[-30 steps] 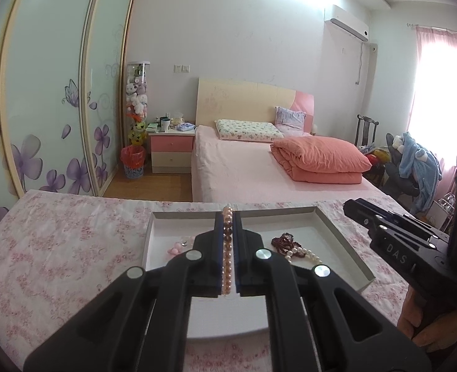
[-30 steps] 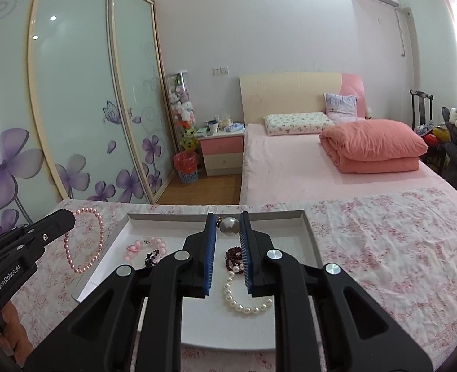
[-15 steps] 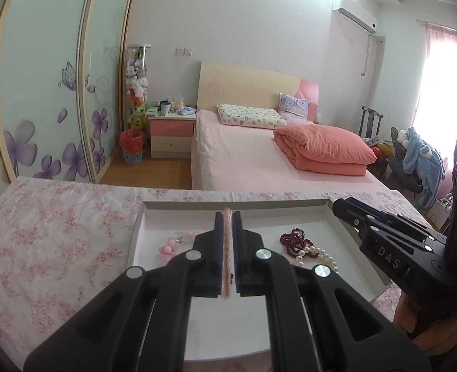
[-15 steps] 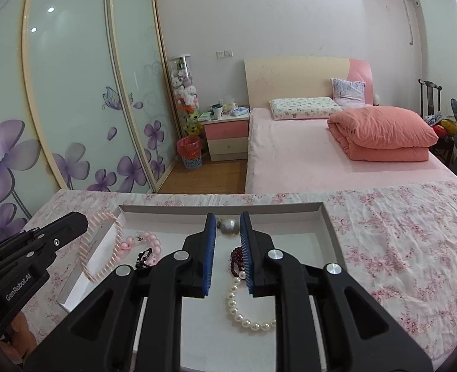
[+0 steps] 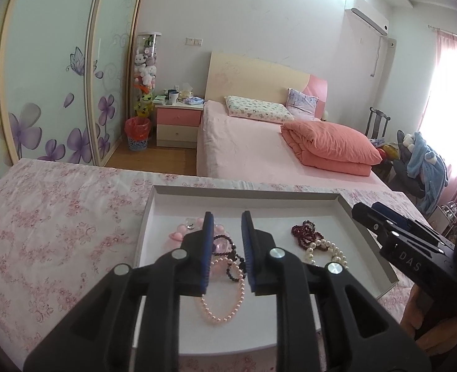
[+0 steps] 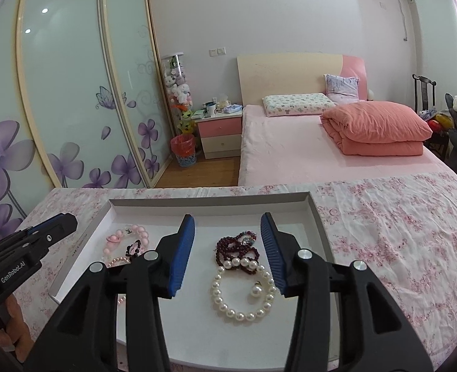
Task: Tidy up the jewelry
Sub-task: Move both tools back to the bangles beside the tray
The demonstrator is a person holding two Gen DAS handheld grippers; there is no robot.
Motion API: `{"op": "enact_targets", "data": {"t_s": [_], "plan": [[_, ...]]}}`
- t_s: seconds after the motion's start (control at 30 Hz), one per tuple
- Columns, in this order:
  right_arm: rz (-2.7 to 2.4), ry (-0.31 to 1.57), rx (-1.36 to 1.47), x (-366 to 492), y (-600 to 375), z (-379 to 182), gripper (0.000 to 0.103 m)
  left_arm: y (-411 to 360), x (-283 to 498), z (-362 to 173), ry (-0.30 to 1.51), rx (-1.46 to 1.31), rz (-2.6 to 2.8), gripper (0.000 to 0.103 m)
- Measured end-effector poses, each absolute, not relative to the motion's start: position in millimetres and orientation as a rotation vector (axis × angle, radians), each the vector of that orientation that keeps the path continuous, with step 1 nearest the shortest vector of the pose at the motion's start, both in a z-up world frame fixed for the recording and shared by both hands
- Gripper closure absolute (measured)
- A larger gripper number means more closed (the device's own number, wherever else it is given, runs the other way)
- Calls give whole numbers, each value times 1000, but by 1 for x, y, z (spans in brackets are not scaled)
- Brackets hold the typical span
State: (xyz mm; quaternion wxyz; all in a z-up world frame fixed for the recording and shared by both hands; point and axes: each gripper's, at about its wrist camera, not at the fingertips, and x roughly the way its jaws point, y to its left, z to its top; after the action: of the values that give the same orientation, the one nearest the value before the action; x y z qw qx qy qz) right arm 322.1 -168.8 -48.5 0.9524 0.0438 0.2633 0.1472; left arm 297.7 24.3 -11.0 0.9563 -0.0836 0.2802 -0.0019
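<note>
A shallow white tray [image 5: 247, 192] [image 6: 209, 203] lies on the floral cloth. My left gripper [image 5: 227, 223] is open above its left part. Below it lies a pink pearl bracelet [image 5: 225, 307], beside a black bead bracelet [image 5: 233, 263] and pink bead jewelry [image 5: 182, 229]. My right gripper [image 6: 227, 228] is open and empty above the tray's right part. Under it lie a white pearl bracelet [image 6: 243, 291] with a loose pearl pendant [image 6: 255, 290] and dark red beads [image 6: 236, 246]. The pink jewelry also shows in the right wrist view [image 6: 126, 237].
The table has a pink floral cloth [image 5: 51, 226] [image 6: 398, 232]. Behind it stand a pink bed [image 5: 259, 152], a nightstand [image 5: 178, 124] and sliding wardrobe doors [image 6: 73, 93]. Each gripper shows at the side of the other's view [image 5: 408, 245] [image 6: 20, 251].
My left gripper opened and the pink pearl bracelet dropped into the tray. My right gripper opened and the pearl pendant now lies on the white pearl bracelet.
</note>
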Motion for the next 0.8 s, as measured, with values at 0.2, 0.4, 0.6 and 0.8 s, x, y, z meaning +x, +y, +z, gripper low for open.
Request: {"op": "enact_targets", "data": {"t_s": [0.2, 0.4, 0.6, 0.8], "plan": [[301, 535, 83, 315, -171, -48, 57, 24, 290, -11, 574, -172, -11, 81], [298, 546, 80, 301, -179, -50, 57, 21, 270, -13, 590, -177, -43, 77], [293, 584, 55, 276, -188, -59, 57, 12, 241, -21, 618, -175, -92, 74], [273, 618, 68, 247, -206, -69, 57, -6, 208, -31, 663, -175, -164, 68]]}}
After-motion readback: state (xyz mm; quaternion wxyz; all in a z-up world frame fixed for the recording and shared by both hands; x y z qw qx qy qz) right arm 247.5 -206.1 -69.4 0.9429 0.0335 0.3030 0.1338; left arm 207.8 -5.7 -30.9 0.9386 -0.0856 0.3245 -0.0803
